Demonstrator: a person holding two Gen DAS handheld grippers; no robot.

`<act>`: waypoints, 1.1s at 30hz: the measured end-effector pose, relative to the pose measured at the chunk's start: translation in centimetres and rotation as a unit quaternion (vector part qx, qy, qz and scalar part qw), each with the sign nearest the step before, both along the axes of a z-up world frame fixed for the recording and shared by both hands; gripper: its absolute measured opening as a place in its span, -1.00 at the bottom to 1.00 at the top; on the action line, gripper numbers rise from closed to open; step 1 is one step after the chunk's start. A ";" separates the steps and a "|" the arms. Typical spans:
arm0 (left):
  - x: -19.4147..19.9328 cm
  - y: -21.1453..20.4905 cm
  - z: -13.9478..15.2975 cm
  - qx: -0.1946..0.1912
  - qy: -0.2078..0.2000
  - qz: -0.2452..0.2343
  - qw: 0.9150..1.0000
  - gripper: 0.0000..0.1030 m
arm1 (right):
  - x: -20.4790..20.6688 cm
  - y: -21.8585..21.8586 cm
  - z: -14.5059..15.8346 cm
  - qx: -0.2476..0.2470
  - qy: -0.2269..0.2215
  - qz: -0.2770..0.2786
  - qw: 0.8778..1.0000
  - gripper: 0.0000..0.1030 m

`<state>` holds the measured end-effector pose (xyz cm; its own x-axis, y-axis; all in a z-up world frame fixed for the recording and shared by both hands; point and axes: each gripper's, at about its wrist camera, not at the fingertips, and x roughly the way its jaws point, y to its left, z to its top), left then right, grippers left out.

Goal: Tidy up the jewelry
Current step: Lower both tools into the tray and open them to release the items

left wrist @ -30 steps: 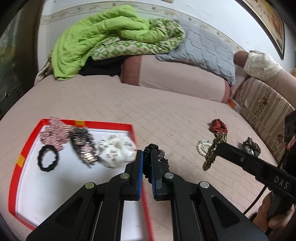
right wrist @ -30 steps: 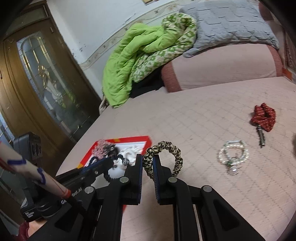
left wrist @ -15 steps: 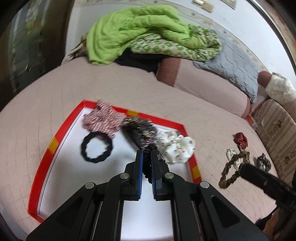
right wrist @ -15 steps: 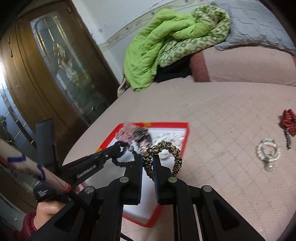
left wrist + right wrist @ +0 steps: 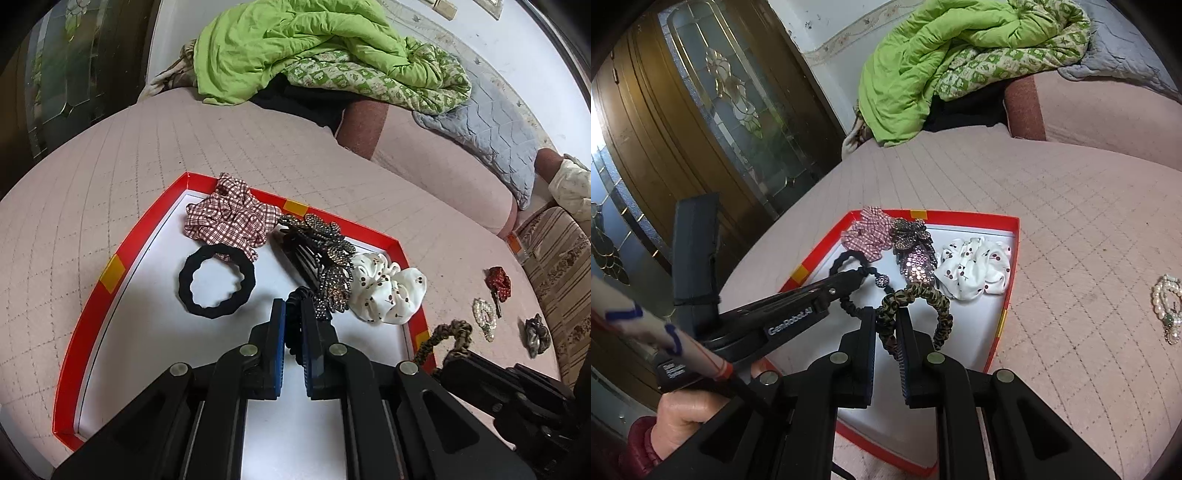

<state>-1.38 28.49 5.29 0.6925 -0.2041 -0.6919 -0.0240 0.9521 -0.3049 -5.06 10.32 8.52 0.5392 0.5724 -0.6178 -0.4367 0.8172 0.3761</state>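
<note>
A red-rimmed white tray point(image 5: 114, 267) lies on the bed; it also shows in the right wrist view point(image 5: 1004, 325). It holds a checked scrunchie point(image 5: 231, 221), a black hair tie point(image 5: 216, 282), a rhinestone clip point(image 5: 325, 258) and a white cherry scrunchie point(image 5: 388, 290). My left gripper point(image 5: 293, 321) is shut on a black beaded hair tie point(image 5: 866, 291) over the tray. My right gripper point(image 5: 888, 328) is shut on a leopard-print hair tie point(image 5: 916, 299), held over the tray's right part.
On the pink bedcover right of the tray lie a red scrunchie point(image 5: 498, 282), a pearl bracelet point(image 5: 484, 317), which also shows in the right wrist view point(image 5: 1167, 306), and a dark scrunchie point(image 5: 535, 336). A green quilt point(image 5: 295, 48) and pillows lie behind. A wooden door point(image 5: 683, 129) stands left.
Both grippers have moved left from the bedcover to above the tray, each carrying its hair tie. The loose pieces on the bed have not moved.
</note>
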 end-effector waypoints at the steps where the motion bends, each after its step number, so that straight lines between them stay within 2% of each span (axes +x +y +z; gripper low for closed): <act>1: 0.1 0.0 -0.1 0.000 0.001 0.002 1.000 -0.85 | 0.2 0.0 -0.2 0.000 0.003 0.000 1.000 -0.76; 23: 0.8 0.4 -1.2 0.017 0.024 0.017 0.999 -0.85 | 4.0 0.5 -3.2 -0.013 0.055 -0.012 0.998 -0.76; 33: 0.7 0.4 -1.2 0.020 0.020 0.022 0.999 -0.85 | 4.8 1.3 -4.2 -0.026 0.074 -0.009 0.997 -0.76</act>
<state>-0.64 28.91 4.13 0.6722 -0.1450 -0.7260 -0.0777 0.9614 -0.2640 -0.31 11.60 4.32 0.4491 0.5283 -0.7205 -0.3647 0.8446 0.3919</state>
